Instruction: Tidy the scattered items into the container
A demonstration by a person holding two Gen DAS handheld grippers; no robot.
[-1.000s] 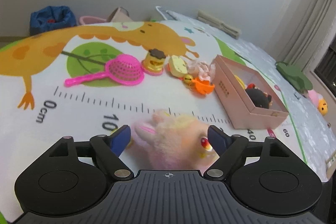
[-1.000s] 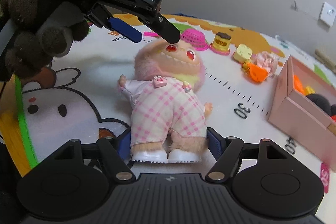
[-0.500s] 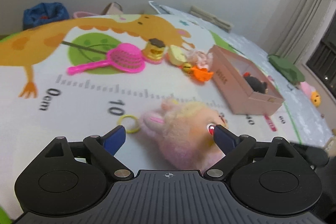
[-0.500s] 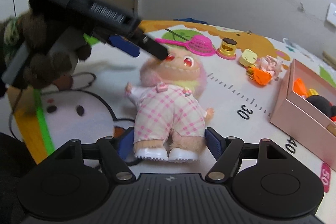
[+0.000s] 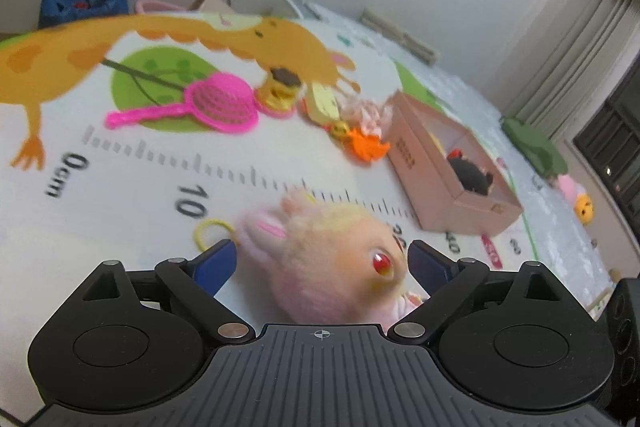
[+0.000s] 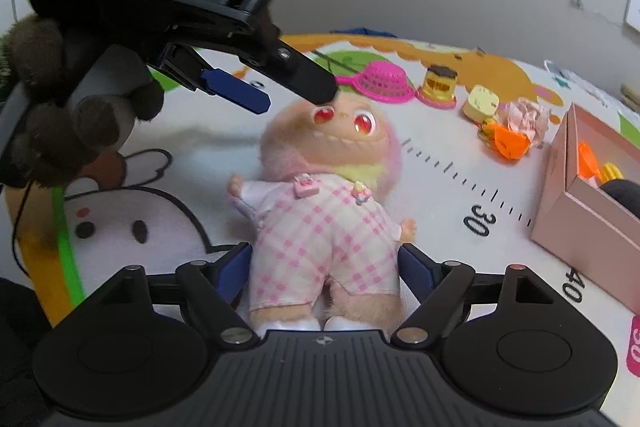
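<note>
A pink plush doll [image 6: 328, 211] in checked pyjamas lies on its back on the play mat. My right gripper [image 6: 324, 263] is open, its fingers flanking the doll's hips and legs. My left gripper [image 6: 280, 91], held by a brown furry-gloved hand [image 6: 40, 107], hovers open over the doll's forehead. In the left wrist view the doll's head [image 5: 340, 255] sits between the open left gripper [image 5: 320, 259] fingers. The pink box [image 5: 448, 163] lies to the right with a black plush [image 5: 472, 175] inside. In the right wrist view the pink box [image 6: 576, 211] also holds orange pieces.
On the mat beyond the doll lie a pink strainer [image 5: 224, 103], a gold toy [image 5: 280, 91], a yellow block [image 5: 324, 103], a pink scrunchie [image 5: 368, 111], an orange toy [image 5: 368, 147] and a yellow hair ring [image 5: 210, 231]. A blue bag [image 5: 80, 1] stands by the far wall.
Both grippers have edged closer around the doll. Its head sits deeper between the left fingers and its legs deeper between the right ones. The doll still lies on the mat.
</note>
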